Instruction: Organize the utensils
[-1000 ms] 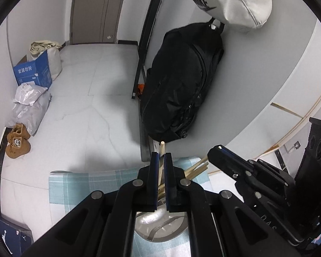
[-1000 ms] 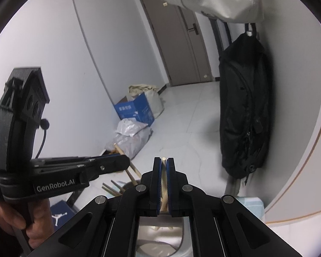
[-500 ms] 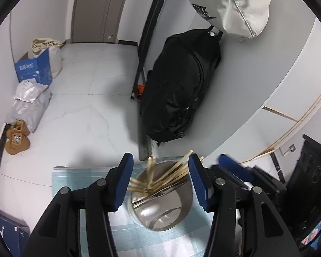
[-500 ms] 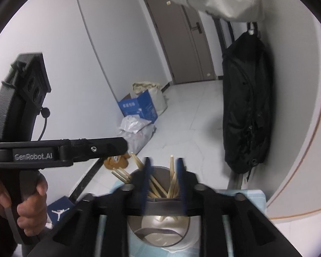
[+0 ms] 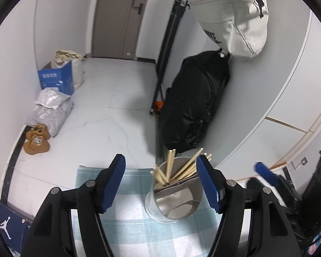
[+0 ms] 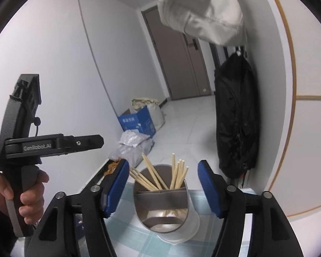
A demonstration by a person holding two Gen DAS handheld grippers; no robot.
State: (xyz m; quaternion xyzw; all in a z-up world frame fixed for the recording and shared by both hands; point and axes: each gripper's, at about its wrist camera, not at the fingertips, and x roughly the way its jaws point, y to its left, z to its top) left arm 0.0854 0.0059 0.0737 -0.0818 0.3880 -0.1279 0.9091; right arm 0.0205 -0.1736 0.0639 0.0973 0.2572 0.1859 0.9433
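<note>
A metal utensil holder (image 5: pixel 175 194) stands on a blue-checked cloth (image 5: pixel 128 224) and holds several wooden chopsticks (image 5: pixel 177 170) in its far compartment. My left gripper (image 5: pixel 163 184) is open and empty, just above and behind the holder. In the right wrist view the same holder (image 6: pixel 163 205) with the chopsticks (image 6: pixel 160 177) sits between my right gripper's (image 6: pixel 163 187) open, empty fingers. The left gripper (image 6: pixel 53 144) shows there at the left, held in a hand.
A black backpack (image 5: pixel 194 100) leans on the wall beyond the table, under a hanging white bag (image 5: pixel 235 19). On the floor are a blue box (image 5: pixel 55 78), grey sacks (image 5: pixel 51 111) and brown slippers (image 5: pixel 36 141).
Both grippers were shut on chopsticks a second ago. They have opened, the chopsticks dropped into the holder, and both grippers have pulled back from it.
</note>
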